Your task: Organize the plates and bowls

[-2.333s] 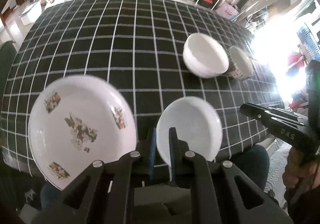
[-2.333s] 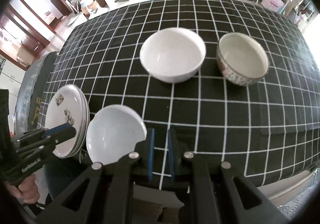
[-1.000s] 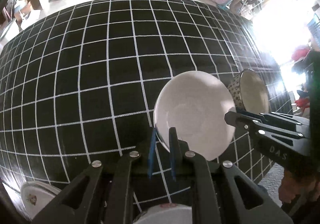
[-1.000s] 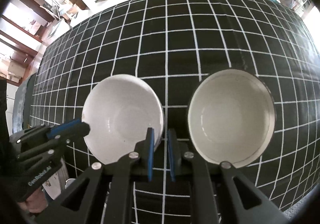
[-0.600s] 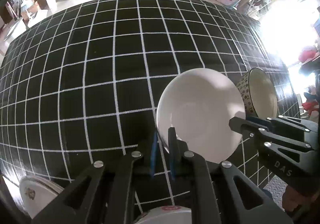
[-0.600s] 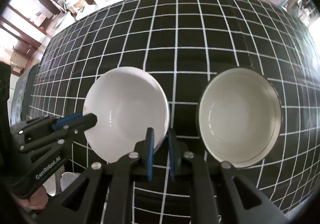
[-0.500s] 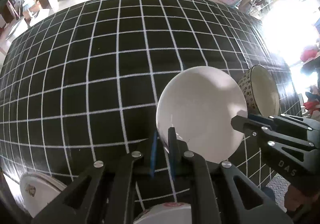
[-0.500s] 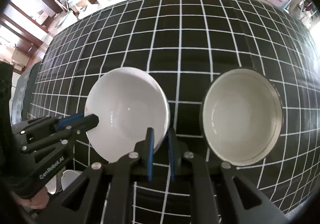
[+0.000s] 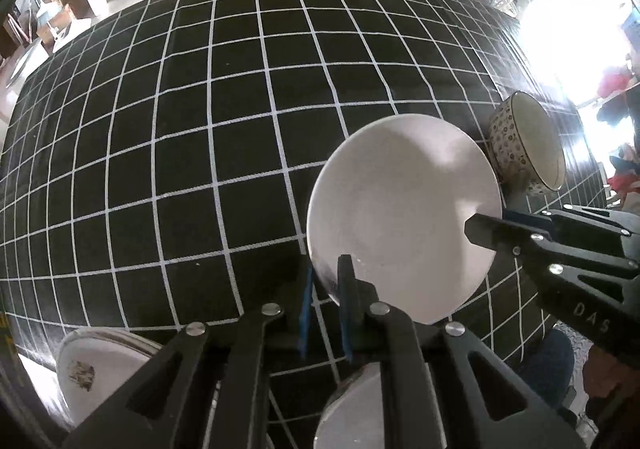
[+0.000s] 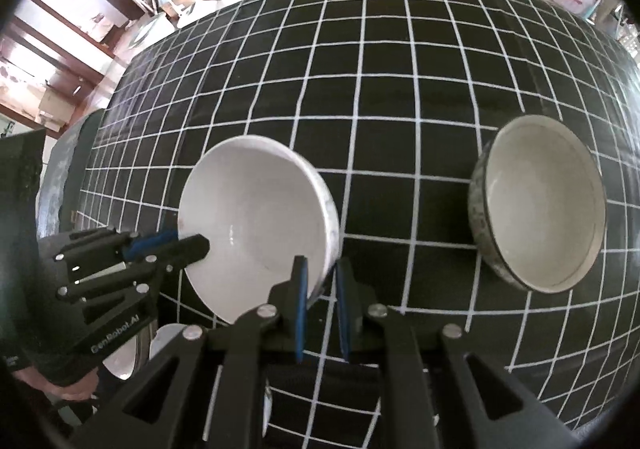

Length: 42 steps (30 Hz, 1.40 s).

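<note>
Left wrist view: the left gripper (image 9: 325,285) is clamped on the near rim of a plain white dish (image 9: 404,217), held above the black checked tablecloth (image 9: 200,121). The right gripper (image 9: 486,225) reaches the same white ware from the right. A patterned bowl (image 9: 528,145) stands just beyond; a decorated plate (image 9: 92,373) lies at the table's near edge.

Right wrist view: the right gripper (image 10: 320,281) pinches the rim of the white bowl (image 10: 256,225); the left gripper (image 10: 196,245) enters from the left. The patterned bowl (image 10: 540,205) rests apart, to the right.
</note>
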Motion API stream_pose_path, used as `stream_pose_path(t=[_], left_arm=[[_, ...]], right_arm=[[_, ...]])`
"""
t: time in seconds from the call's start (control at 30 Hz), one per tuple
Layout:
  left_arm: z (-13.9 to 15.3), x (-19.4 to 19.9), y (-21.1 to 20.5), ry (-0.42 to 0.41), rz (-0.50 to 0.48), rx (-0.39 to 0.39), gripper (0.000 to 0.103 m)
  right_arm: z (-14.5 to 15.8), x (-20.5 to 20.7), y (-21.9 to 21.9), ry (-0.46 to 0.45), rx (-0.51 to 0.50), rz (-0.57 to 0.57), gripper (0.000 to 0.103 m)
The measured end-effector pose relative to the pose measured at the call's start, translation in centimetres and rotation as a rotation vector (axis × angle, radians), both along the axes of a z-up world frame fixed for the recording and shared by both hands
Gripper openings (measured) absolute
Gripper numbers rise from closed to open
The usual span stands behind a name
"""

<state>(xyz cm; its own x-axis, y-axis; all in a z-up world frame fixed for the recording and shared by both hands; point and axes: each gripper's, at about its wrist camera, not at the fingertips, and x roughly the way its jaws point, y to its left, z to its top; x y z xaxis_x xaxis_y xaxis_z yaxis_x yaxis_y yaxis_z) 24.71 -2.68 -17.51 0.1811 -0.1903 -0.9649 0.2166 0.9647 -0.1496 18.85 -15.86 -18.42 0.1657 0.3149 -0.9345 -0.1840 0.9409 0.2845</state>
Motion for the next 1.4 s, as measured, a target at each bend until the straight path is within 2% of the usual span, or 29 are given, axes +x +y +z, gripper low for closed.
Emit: stream_pose_path(t=[0.23,0.47,0.6,0.8,1.13,1.4], left_arm=[[0.5,1.4,1.3,-0.02,0.003,-0.025,0.012],[0.3,3.9,0.3,-0.025,0.004,0.004,0.013],[0.3,4.0,0.1,-0.031,0.035,0.028,0.012],[1.6,2.1,-0.7,-0.042,0.046,0.034,0.012],[7.3,-2.5,-0.9,-0.132,0.047,0.037,0.012],[7.9,-7.0,-1.0,-0.141,0.048,0.024,0.012]], right_arm=[[-0.5,1.0,0.5,0.022,-0.023,-0.014,0.017],[-0.7,1.1,0.9,0.009,-0.045,-0.033,0.018],[-0.8,1.2,1.1,0.017,-0.041,-0.054,0.018],[-0.2,0.4,1.3,0.027,-0.001,-0.094,0.018],[5.1,-4.0,2.4,-0.04,-0.016,-0.062,0.018],[6.0,-7.8,3.0,-0.058,-0.048,-0.037,0.018]])
